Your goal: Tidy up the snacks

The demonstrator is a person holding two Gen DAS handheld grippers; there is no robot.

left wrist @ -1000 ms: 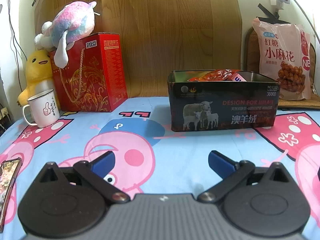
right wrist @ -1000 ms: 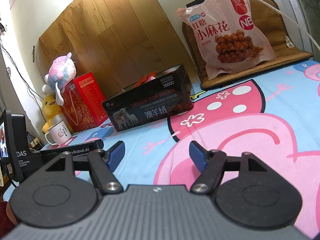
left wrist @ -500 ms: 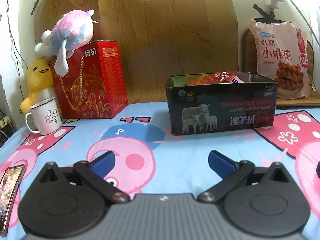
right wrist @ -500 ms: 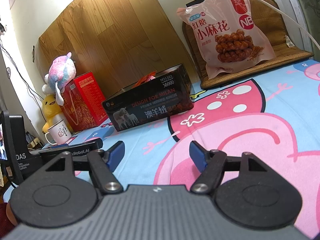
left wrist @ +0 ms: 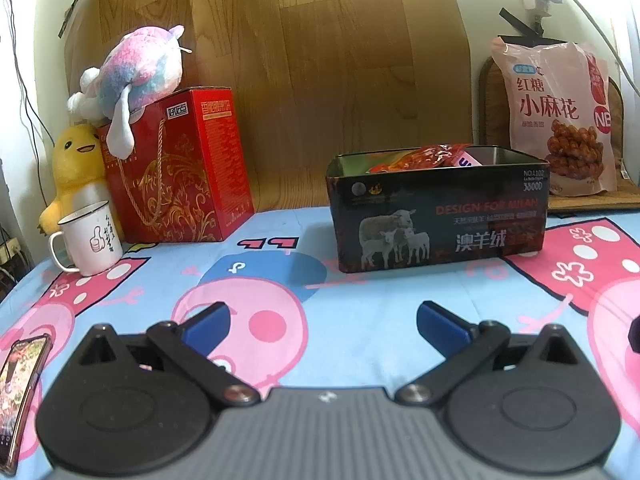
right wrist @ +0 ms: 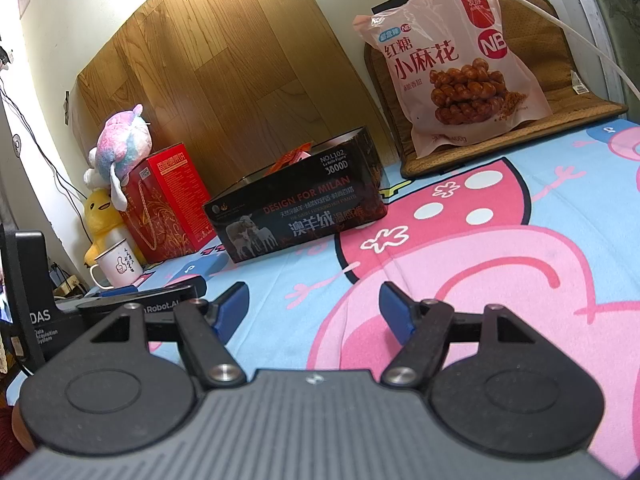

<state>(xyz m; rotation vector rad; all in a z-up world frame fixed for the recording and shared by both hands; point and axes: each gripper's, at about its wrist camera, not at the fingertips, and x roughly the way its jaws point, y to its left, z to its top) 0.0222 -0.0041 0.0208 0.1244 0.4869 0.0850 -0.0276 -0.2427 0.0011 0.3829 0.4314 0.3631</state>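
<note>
A black tin box with sheep on its side stands on the cartoon-print cloth; orange snack packets poke out of its open top. The same tin shows in the right wrist view, farther off and to the left. A large pink snack bag leans upright behind the tin, on a woven mat. My left gripper hovers low over the cloth in front of the tin, open and empty. My right gripper is open too, with nothing between its blue pads.
A red gift box with a plush toy on top stands at the back left, beside a yellow duck and a white mug. A phone lies at the left edge. The left device's black body sits left of my right gripper.
The left wrist view has tilted up slightly, so the tin and the bag sit lower in the picture. The right wrist view is unchanged. Both grippers stay open.
</note>
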